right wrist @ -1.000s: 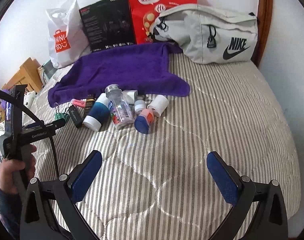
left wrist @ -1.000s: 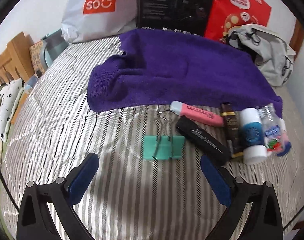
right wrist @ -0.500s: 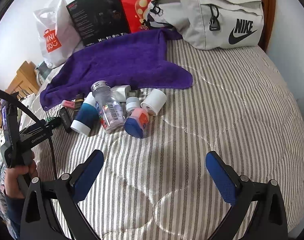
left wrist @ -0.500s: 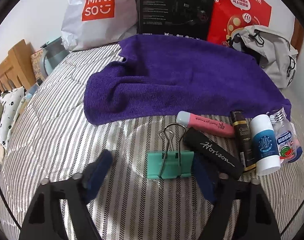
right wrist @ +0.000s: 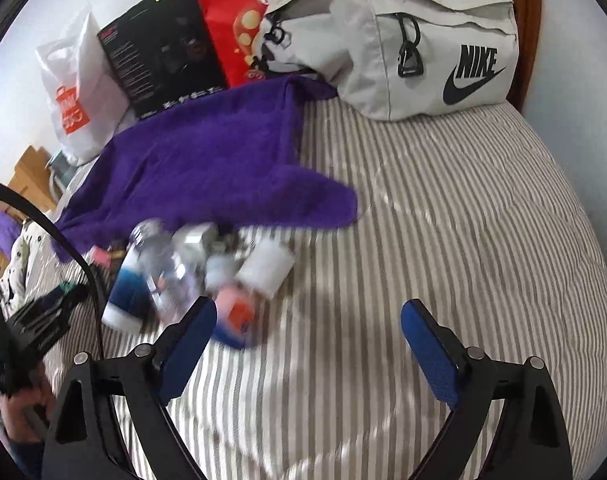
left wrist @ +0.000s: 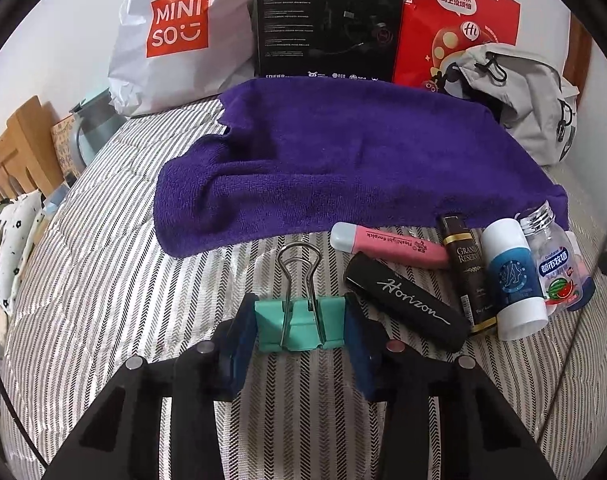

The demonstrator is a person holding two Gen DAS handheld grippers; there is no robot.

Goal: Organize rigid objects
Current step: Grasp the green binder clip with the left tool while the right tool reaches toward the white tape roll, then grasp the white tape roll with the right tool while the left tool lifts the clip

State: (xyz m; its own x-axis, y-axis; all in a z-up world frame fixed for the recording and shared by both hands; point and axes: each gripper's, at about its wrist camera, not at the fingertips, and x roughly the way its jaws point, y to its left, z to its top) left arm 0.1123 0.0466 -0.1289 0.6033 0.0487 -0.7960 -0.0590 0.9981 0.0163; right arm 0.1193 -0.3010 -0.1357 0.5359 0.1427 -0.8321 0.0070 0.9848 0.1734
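Right now the left claw (left wrist: 299,330) pinches the green binder clip (left wrist: 299,326) by its sides on the striped bed (left wrist: 103,300), beside a black Horizon case (left wrist: 407,306). Meanwhile the right claw (right wrist: 309,334) hangs spread wide, gripping nothing.

1. One green binder clip (left wrist: 299,326).
2. One pink highlighter (left wrist: 387,245).
3. One black Horizon case (left wrist: 407,307).
4. One dark brown tube (left wrist: 469,272).
5. One blue-banded white bottle (left wrist: 511,280).
6. One clear candy bottle (left wrist: 551,260).
7. One purple towel (left wrist: 343,160).
8. Three bags: white (left wrist: 175,36), red (left wrist: 459,20), grey (right wrist: 403,40).
9. One black box (left wrist: 327,20).
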